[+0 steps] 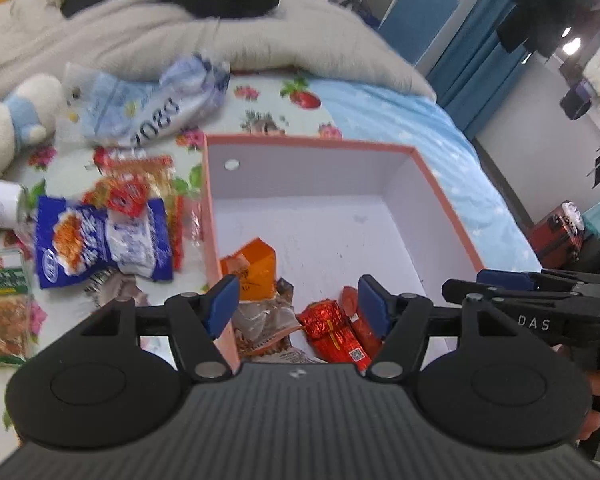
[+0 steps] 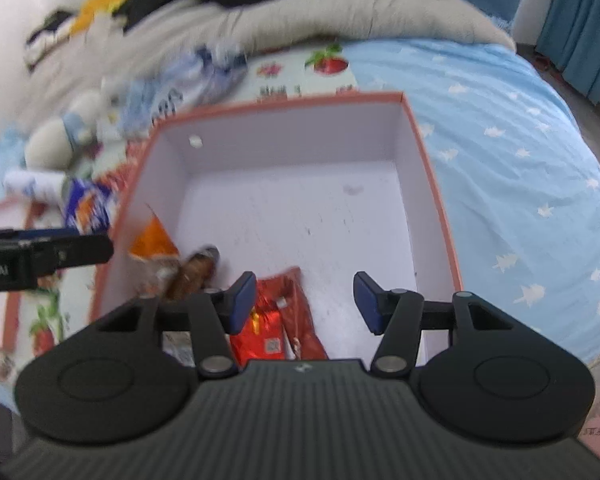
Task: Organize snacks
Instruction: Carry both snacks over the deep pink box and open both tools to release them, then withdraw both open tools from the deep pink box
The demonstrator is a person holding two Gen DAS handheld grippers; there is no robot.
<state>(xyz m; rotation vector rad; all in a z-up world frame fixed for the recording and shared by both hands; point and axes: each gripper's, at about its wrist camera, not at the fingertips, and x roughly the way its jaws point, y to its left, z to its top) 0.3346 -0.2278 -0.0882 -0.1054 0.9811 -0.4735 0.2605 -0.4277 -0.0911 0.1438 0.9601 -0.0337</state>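
Now both hand-held grippers hang over the near end of the box (image 1: 440,184), and both are empty. The left hand-held gripper (image 1: 298,306) has its jaws apart with nothing between the pads. The right hand-held gripper (image 2: 305,302) is spread too — its pads touch nothing.

Right under them, inside the box, lie the snacks that are already put away: a shiny red pack (image 1: 332,330) with a second red pack (image 2: 304,320) beside it, a brown pack (image 2: 194,270), and an orange pack (image 1: 254,268) leaning by the left wall. The far half of the box is bare white floor.

So my guess is that a drop has just been done, and the step in hand is to go and get the next snack.

Further out, on the bed (image 1: 400,120) to the left of the box, more snacks wait — a blue bag (image 1: 100,240), a red pack (image 1: 140,184) behind it, a green pack (image 1: 2,308) at the edge, and a pale blue bag (image 1: 148,108) further back. A soft toy (image 1: 16,116) sits near them; it is no snack.

The blue bag is just beside the box, so the left hand-held gripper could reach it best. It should lift clear of the box wall, go left, and pinch the bag by an edge, because the bag is puffy and slippery.
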